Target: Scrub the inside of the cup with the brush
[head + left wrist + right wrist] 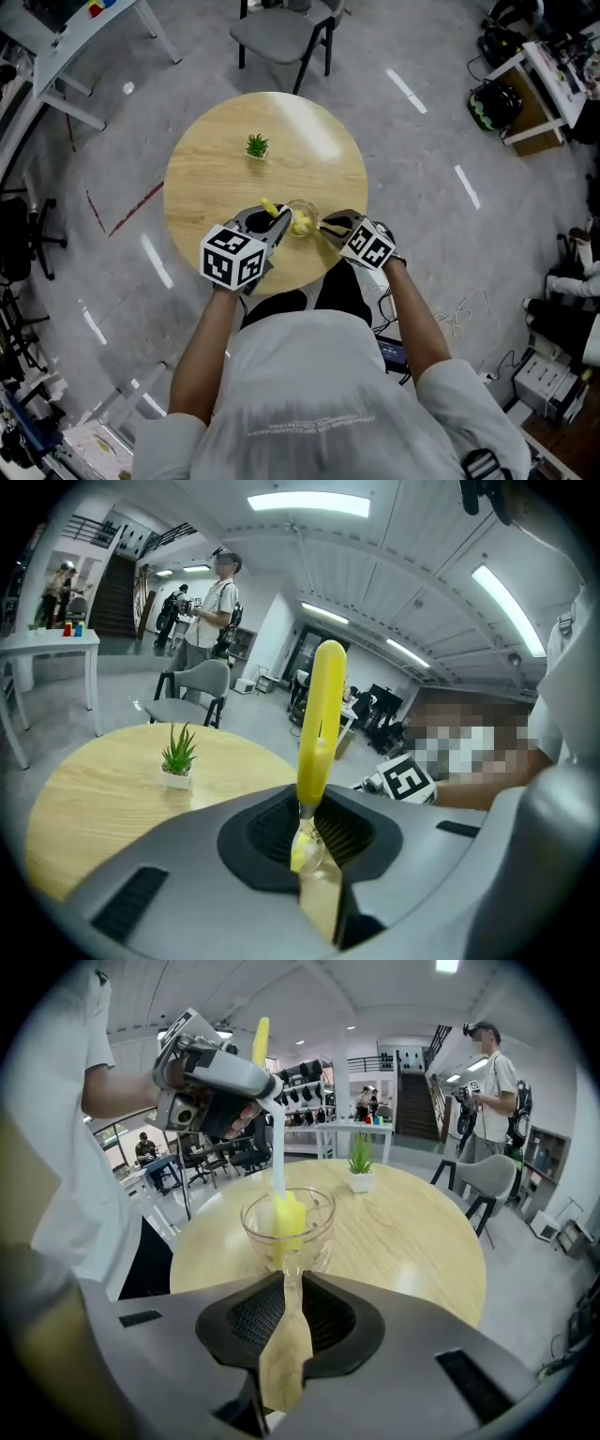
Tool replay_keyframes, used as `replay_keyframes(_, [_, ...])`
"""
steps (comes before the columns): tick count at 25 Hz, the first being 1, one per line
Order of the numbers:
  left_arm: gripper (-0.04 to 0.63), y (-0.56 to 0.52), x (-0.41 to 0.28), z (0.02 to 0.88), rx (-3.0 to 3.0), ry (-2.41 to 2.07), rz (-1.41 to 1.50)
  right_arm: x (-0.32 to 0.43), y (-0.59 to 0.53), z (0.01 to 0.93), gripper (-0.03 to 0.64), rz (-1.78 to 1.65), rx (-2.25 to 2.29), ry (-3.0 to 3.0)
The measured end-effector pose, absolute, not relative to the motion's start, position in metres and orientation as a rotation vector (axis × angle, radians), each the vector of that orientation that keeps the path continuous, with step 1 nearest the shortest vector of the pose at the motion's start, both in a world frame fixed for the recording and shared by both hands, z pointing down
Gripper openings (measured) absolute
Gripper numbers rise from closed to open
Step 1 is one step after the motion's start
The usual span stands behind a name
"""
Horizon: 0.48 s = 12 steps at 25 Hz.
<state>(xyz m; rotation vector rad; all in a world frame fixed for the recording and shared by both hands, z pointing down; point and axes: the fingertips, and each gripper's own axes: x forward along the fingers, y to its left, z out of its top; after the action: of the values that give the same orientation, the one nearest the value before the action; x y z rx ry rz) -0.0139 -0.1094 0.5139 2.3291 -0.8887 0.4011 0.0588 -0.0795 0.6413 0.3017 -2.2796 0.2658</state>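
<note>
**Cup and brush, both held**

1. Cup [314, 1218]: clear glass, upright on a round wooden table [216, 178], at the edge nearest the person.
2. Right gripper [286, 1274]: on the cup's near right side. Its jaws are drawn almost together on the cup's glass handle. Only the right gripper view shows this grip. The head view gives just the marker cube beside the cup.
3. Brush [319, 724]: yellow handle, pale shaft, yellow sponge head. The head sits inside the cup, which only the right gripper view shows plainly. The handle slants up out of the cup.
4. Left gripper [309, 827]: over the cup's left side, jaws clamped on the brush shaft. In its own view the handle stands up past the jaws, and the cup shows only as a glimpse through the gap.
5. Plant [257, 146]: small, in a white pot, beyond the cup and well apart from it. All three views show it.
6. Chair [281, 33]: grey, farther beyond the cup, off the table.
7. Bystander [487, 1091]: standing far beyond the cup, shown by the two gripper views only.
</note>
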Motion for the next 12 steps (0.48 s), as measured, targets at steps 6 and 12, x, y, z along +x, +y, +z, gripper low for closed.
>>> replay_keyframes(6, [0.057,-0.114,-0.020,0.519,2.247,-0.932,0.288,0.057,-0.076,0.638,0.087,0.275,0.370,-2.273])
replay_keyframes(12, [0.064,-0.122,-0.027,0.498,2.155,-0.918,0.109,0.054,-0.077,0.634,0.084,0.247,0.381,-2.269])
